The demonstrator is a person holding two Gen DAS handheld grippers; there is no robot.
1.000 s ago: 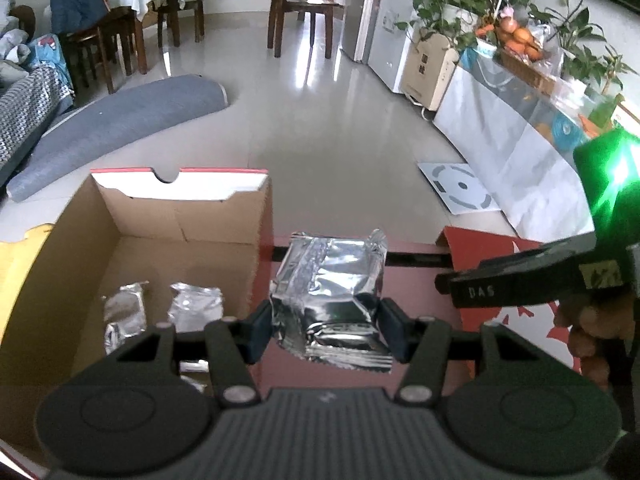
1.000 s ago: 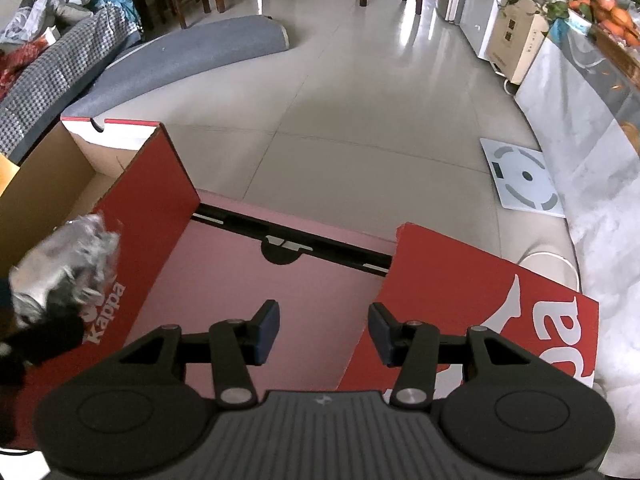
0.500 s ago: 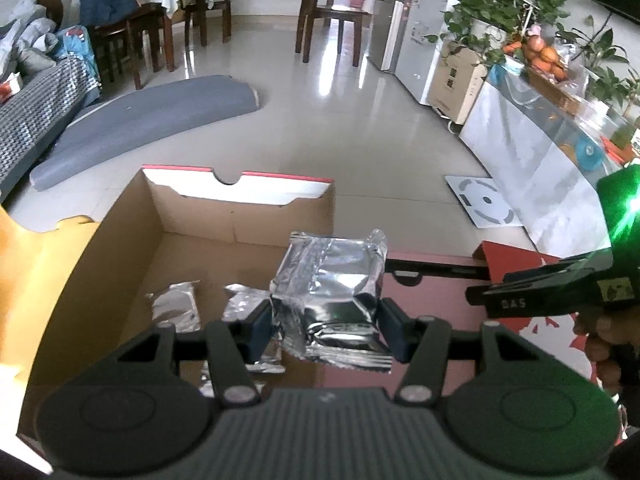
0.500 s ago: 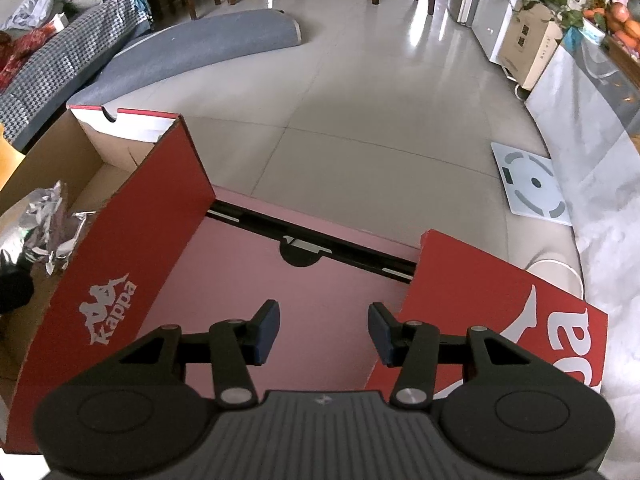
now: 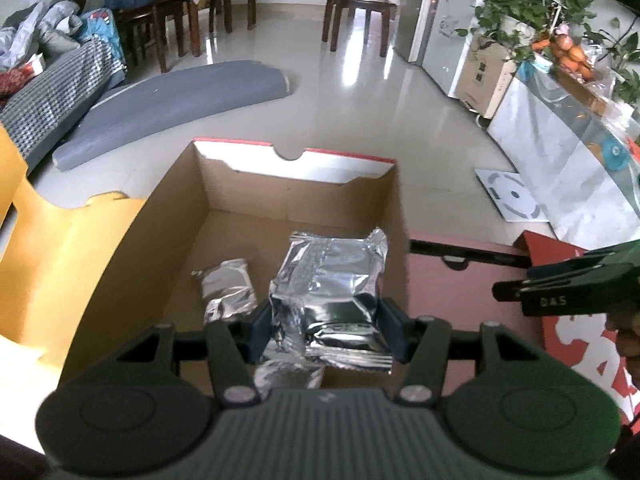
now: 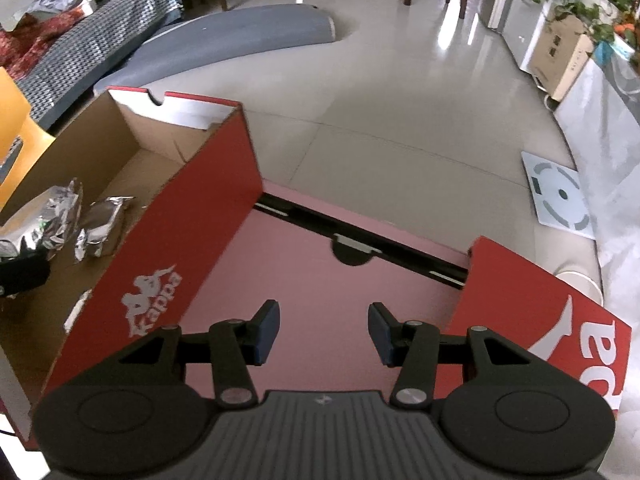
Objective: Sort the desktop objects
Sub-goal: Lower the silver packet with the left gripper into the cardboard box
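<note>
Directly ahead of the left claw [image 5: 326,330] sits an open cardboard shoe box [image 5: 176,236], brown inside and red outside, with a white logo on its long side. That claw pinches a crinkled silver foil packet [image 5: 332,284] between its two blue-padded fingers [image 5: 260,330], holding it above the box floor, close to the box's right wall. Two more foil packets lie loose on the box floor: one [image 5: 228,288] to the left of the held packet, another [image 5: 288,372] partly hidden beneath it. To the right of the box lies its lid [image 6: 312,280], upturned, pale red inside, with a raised red flap [image 6: 540,312] bearing white lettering at its far right side. The right claw [image 6: 324,332] hovers above the lid with its fingers spread apart and nothing between them. From the left camera, that right claw [image 5: 560,292] shows as a dark green body at the right edge, with fingertips of the hand [image 5: 628,332] that grips it just visible. A yellow surface [image 5: 52,264] lies beside the box on its left. Behind everything stretches a glossy tiled floor [image 6: 360,80] with a long grey cushion [image 5: 172,100] lying on it.
</note>
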